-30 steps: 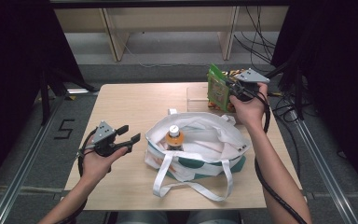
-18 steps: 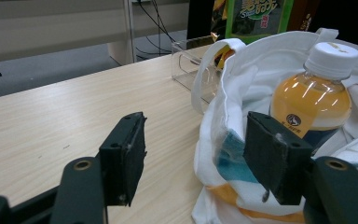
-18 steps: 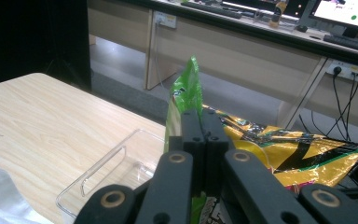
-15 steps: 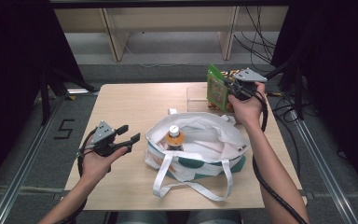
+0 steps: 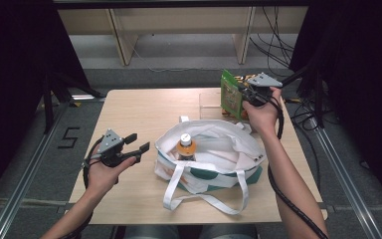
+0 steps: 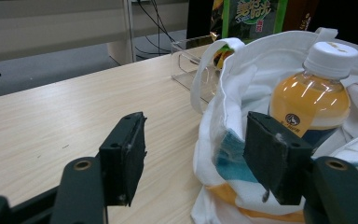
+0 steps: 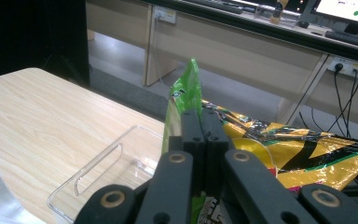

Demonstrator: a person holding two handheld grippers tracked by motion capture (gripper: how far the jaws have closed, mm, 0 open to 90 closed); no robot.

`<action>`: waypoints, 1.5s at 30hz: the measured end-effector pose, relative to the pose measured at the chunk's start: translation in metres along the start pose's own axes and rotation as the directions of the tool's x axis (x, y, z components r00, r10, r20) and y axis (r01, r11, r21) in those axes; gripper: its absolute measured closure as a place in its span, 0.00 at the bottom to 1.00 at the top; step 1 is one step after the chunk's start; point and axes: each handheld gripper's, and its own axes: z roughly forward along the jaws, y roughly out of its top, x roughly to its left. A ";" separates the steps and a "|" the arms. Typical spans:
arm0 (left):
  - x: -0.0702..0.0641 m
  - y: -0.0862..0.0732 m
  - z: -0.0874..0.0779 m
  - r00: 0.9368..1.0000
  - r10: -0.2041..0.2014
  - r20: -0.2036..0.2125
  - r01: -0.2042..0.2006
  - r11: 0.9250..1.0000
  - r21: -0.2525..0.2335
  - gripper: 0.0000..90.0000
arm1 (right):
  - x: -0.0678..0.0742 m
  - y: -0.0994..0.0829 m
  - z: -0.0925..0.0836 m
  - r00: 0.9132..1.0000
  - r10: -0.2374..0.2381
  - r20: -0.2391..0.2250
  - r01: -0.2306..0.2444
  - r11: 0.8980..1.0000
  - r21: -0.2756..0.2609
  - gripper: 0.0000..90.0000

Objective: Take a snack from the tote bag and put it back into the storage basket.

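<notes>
Green foil snack bag [image 5: 231,94] is hanging upright over the desk's far right corner, above a clear plastic tray [image 5: 211,102]; I am pinching its top edge with my right gripper [image 5: 243,94]. My left gripper [image 5: 137,143] is spread, hovering beside the white cloth tote bag [image 5: 219,149].

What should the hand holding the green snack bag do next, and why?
Probably carry the green snack bag toward the open tote bag. The right gripper has its fingers shut on the packet's edge, and the tote already holds a bottle, with room beside it.
</notes>
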 end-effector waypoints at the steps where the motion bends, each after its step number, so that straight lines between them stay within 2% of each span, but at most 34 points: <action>1: 0.000 0.000 0.000 1.000 0.004 0.002 -0.004 1.000 0.000 0.42 | 0.000 -0.001 0.001 1.000 0.004 0.007 -0.004 1.000 -0.011 1.00; 3: 0.000 0.000 0.000 1.000 0.000 0.000 0.000 1.000 0.000 0.42 | 0.001 -0.002 0.002 1.000 0.016 0.009 -0.016 1.000 -0.001 1.00; 5: 0.000 0.000 0.000 1.000 -0.002 0.000 0.002 1.000 -0.002 0.42 | -0.001 -0.002 0.003 1.000 -0.002 0.009 0.002 1.000 0.002 1.00; 6: 0.000 0.000 0.000 1.000 -0.001 0.000 0.001 1.000 -0.002 0.42 | 0.000 -0.002 0.004 1.000 0.003 0.001 -0.003 1.000 0.006 1.00; 8: 0.000 0.000 0.000 1.000 -0.002 0.000 0.002 1.000 -0.001 0.42 | -0.001 -0.003 0.005 1.000 -0.009 0.017 0.009 1.000 -0.009 1.00; 9: 0.000 0.000 0.000 1.000 -0.001 0.000 0.001 1.000 -0.001 0.42 | -0.001 -0.004 0.006 1.000 -0.004 0.005 0.004 1.000 0.002 1.00; 11: 0.000 0.000 0.000 1.000 -0.002 0.000 0.002 1.000 -0.001 0.42 | 0.001 -0.005 0.006 1.000 0.019 0.014 -0.019 1.000 0.001 1.00; 20: -0.001 0.000 0.001 1.000 0.002 0.004 -0.002 1.000 0.004 0.42 | 0.000 -0.003 0.007 1.000 -0.004 0.012 0.004 1.000 0.001 1.00; 21: -0.001 0.000 0.001 1.000 0.004 0.004 -0.005 1.000 0.005 0.42 | 0.001 -0.002 0.007 1.000 0.009 0.017 -0.009 1.000 0.004 1.00; 24: 0.000 -0.001 0.001 1.000 0.004 0.004 -0.004 1.000 0.006 0.42 | 0.000 0.001 0.008 1.000 -0.007 0.008 0.007 1.000 0.003 1.00; 27: 0.000 -0.001 0.001 1.000 0.004 0.005 -0.004 1.000 0.000 0.42 | 0.001 0.001 0.009 1.000 0.004 0.020 -0.004 1.000 -0.007 1.00; 31: 0.000 0.000 0.000 1.000 0.008 0.002 -0.008 1.000 0.004 0.42 | 0.002 0.000 0.010 1.000 0.004 0.006 -0.004 1.000 0.003 1.00; 37: 0.000 -0.001 0.000 1.000 0.005 0.003 -0.005 1.000 0.007 0.42 | 0.000 -0.001 0.012 1.000 -0.007 0.018 0.007 1.000 -0.004 1.00; 42: 0.000 0.000 0.000 1.000 0.006 0.002 -0.006 1.000 0.006 0.42 | 0.003 0.000 0.013 1.000 0.001 0.011 -0.001 1.000 -0.002 1.00; 43: 0.000 -0.001 0.000 1.000 0.005 0.003 -0.005 1.000 0.006 0.42 | 0.003 0.001 0.013 1.000 -0.020 0.014 0.020 1.000 -0.013 1.00; 45: 0.000 -0.001 0.000 1.000 0.006 0.004 -0.006 1.000 0.008 0.42 | 0.005 0.003 0.013 1.000 -0.010 0.003 0.010 1.000 -0.002 1.00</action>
